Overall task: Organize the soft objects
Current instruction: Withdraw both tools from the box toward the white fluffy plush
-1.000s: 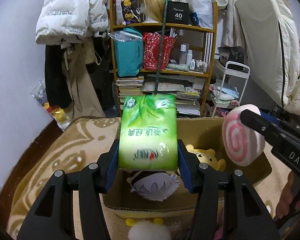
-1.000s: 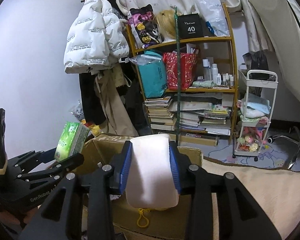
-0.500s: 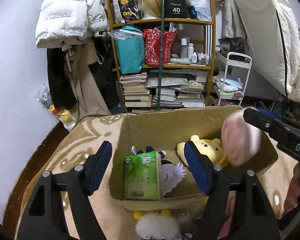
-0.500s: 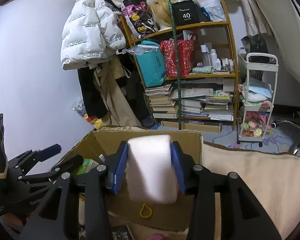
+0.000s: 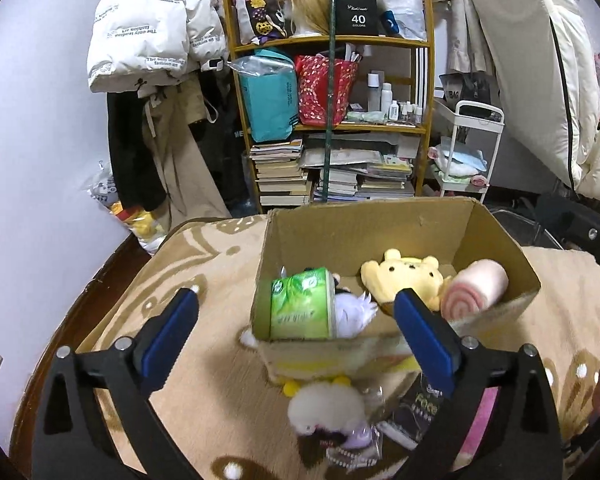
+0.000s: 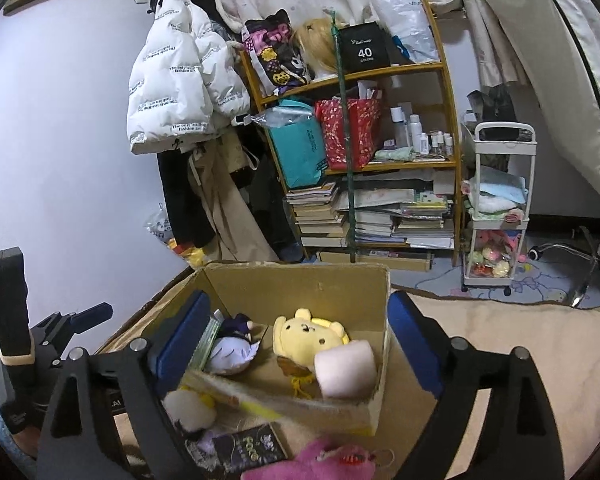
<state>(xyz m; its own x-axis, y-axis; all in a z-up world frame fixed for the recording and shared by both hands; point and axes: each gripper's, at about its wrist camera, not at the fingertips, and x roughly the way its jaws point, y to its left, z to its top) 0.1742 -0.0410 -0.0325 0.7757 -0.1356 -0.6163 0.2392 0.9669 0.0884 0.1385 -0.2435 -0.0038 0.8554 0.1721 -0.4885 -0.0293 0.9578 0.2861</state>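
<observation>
1. Left wrist view: left tool [image 5: 296,330] spread wide, holding nothing, above the near left corner of the box [image 5: 380,236].
2. In the box: green tissue pack [image 5: 302,304] upright against the left wall, purple-white plush [image 5: 354,312] just beside it, yellow bear [image 5: 406,280] in the middle, pink swirl roll [image 5: 474,290] lying at the right wall.
3. On the bed [image 5: 204,280] in front of the box: white fluffy plush [image 5: 326,406], blurred, beside a dark packet [image 5: 424,410].
4. Right wrist view: right tool [image 6: 294,346] spread wide, holding nothing, over the box [image 6: 296,284].
5. Roll [image 6: 346,368] in the near right corner, touching the bear [image 6: 306,338]; purple plush [image 6: 234,354] to the left, tissue pack [image 6: 206,344] mostly hidden behind the left finger.
6. Pink plush [image 6: 320,464] on the bed near the bottom edge; left tool [image 6: 82,318] at far left.
</observation>
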